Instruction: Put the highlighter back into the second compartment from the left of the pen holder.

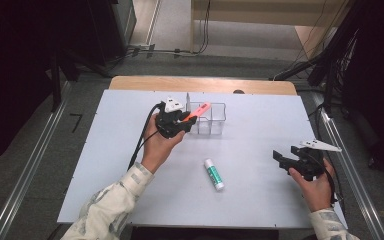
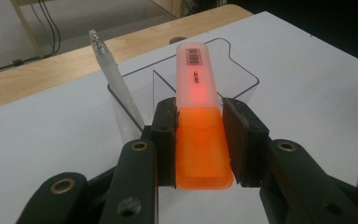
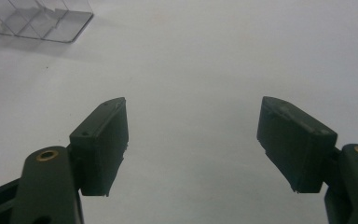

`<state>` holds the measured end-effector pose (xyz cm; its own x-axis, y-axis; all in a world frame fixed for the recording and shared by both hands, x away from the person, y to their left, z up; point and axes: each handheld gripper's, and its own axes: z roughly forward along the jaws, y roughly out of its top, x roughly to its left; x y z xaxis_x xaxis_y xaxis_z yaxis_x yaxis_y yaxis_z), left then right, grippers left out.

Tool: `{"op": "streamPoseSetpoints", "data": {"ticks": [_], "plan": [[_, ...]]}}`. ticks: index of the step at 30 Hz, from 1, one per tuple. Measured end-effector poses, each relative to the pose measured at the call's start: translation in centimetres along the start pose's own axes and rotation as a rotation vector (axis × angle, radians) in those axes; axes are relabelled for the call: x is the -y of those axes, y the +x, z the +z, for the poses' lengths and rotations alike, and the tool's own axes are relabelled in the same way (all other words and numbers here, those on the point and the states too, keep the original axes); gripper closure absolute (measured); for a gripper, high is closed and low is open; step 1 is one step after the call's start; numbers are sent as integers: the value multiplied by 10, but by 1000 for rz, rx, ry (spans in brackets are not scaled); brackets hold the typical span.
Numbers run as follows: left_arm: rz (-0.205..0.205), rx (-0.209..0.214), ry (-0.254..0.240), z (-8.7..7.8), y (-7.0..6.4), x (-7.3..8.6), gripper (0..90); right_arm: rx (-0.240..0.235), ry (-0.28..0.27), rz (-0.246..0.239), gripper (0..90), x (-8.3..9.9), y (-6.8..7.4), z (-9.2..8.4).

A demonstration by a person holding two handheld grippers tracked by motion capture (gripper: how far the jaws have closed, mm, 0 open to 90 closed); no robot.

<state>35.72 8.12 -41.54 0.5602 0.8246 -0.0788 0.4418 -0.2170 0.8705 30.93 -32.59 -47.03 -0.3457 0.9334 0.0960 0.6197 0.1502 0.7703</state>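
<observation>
An orange highlighter [image 2: 200, 121] with a frosted cap is clamped between the pads of my left gripper [image 2: 200, 140], cap end pointing away. In the high view the highlighter [image 1: 198, 111] slants up over the clear divided organiser [image 1: 217, 120], with my left gripper [image 1: 184, 120] just left of it. A white pen [image 2: 114, 84] stands in the organiser's [image 2: 242, 77] left compartment. My right gripper [image 3: 193, 140] is open over bare white board, nothing between its jaws; in the high view this right gripper [image 1: 282, 159] rests at the right side.
A glue stick [image 1: 213, 174] with a green label and white cap lies on the white board [image 1: 260, 200] between the two hands. A wooden table edge [image 1: 130, 82] runs behind the board. The clear organiser's corner [image 3: 42, 21] sits far off to the upper left in the right gripper view.
</observation>
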Motion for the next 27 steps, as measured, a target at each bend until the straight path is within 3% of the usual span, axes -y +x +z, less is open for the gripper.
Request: {"op": "streamPoseSetpoints", "data": {"ticks": [27], "plan": [[-5,-7,3,0,1,-4,672,-2,4,2,235,0,0,1]]}}
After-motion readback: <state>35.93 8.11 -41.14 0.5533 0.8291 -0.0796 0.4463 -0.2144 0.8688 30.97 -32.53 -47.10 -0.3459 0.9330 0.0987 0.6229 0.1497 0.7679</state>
